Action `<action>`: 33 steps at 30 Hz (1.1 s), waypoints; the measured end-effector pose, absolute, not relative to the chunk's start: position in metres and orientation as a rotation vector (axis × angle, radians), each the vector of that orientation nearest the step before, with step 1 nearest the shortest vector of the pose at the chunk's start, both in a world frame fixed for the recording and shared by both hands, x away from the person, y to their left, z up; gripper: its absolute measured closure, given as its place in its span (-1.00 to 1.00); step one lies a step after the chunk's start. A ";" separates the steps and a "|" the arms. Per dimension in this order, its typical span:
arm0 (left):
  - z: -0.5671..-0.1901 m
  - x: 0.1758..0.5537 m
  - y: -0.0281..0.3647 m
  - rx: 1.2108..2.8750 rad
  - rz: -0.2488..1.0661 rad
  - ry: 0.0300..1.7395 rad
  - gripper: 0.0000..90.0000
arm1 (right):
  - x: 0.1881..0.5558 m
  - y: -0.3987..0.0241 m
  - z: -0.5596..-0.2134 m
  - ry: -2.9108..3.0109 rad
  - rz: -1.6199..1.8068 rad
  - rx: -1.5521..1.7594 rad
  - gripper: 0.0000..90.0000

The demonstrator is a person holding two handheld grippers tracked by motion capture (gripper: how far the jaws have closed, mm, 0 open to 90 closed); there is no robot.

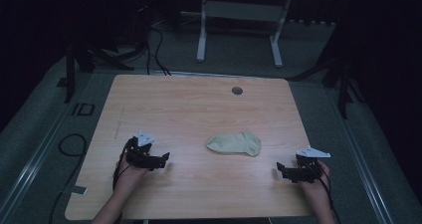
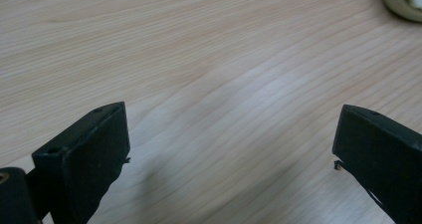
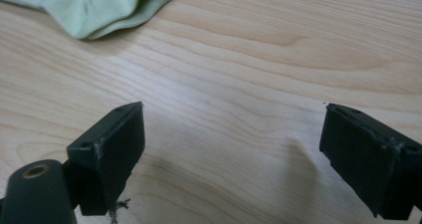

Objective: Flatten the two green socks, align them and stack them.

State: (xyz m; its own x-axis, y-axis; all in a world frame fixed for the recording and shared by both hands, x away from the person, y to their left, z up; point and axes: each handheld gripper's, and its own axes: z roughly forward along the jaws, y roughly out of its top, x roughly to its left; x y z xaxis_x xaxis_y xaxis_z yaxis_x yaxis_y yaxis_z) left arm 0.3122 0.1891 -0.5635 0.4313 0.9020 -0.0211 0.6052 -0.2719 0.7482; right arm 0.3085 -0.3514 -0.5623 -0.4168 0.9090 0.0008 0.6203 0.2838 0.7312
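Observation:
A pale yellow-green sock point(image 1: 234, 143) lies flat on the wooden table point(image 1: 199, 109), a little right of centre. My left gripper point(image 1: 165, 159) rests low over the table to the sock's left, jaws spread wide and empty. My right gripper point(image 1: 279, 171) sits near the front right corner, to the right of and nearer than the sock, also open and empty. The sock's edge point(image 2: 404, 2) shows at the top right of the left gripper view, beyond my left gripper point(image 2: 231, 139). Its folded end point(image 3: 94, 7) lies at the top left of the right gripper view, ahead of my right gripper point(image 3: 234, 134).
A round grommet hole point(image 1: 237, 90) sits near the table's far edge. Beyond the table stand a white frame's legs point(image 1: 201, 40) and dark stands with cables on the floor point(image 1: 154, 50). A cable loop point(image 1: 72, 144) lies on the floor at left.

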 end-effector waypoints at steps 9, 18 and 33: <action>-0.567 0.303 0.214 1.972 0.575 1.327 -0.97 | 0.304 -0.353 -0.564 2.098 0.938 1.382 -0.76; -0.567 0.294 0.237 1.914 0.596 1.377 -0.97 | 0.295 -0.364 -0.561 1.984 1.024 1.431 -0.76; -0.572 0.270 0.263 1.839 0.617 1.434 -0.97 | 0.293 -0.370 -0.565 1.941 1.022 1.473 -0.76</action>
